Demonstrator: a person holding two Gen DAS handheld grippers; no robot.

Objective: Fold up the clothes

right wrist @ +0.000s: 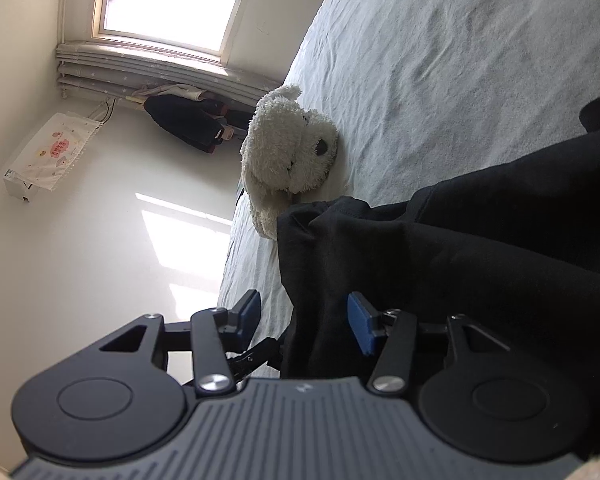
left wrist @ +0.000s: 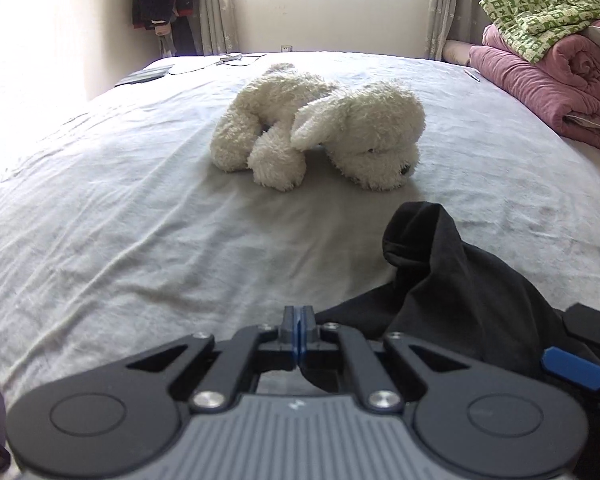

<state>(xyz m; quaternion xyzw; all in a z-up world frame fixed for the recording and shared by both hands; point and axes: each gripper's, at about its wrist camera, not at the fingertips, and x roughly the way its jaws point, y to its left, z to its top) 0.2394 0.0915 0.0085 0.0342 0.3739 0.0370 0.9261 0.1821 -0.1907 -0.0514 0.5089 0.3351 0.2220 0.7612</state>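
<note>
Pale bed sheet point(left wrist: 120, 220) carries the black garment point(left wrist: 452, 280), bunched near the plush dog point(left wrist: 320, 128). Left gripper point(left wrist: 299, 320): fingers together, cloth between them not discernible. Right gripper point(right wrist: 306, 318): fingers apart around a hem, best closed before lifting.

Each black hand-held gripper point(left wrist: 299, 330) has blue pads point(right wrist: 362, 328), silver screws.

I could read no text anywhere. A cloth cover point(right wrist: 50, 152) at nine o'clock in my right view bore pink printed marks, too small to make out.
</note>
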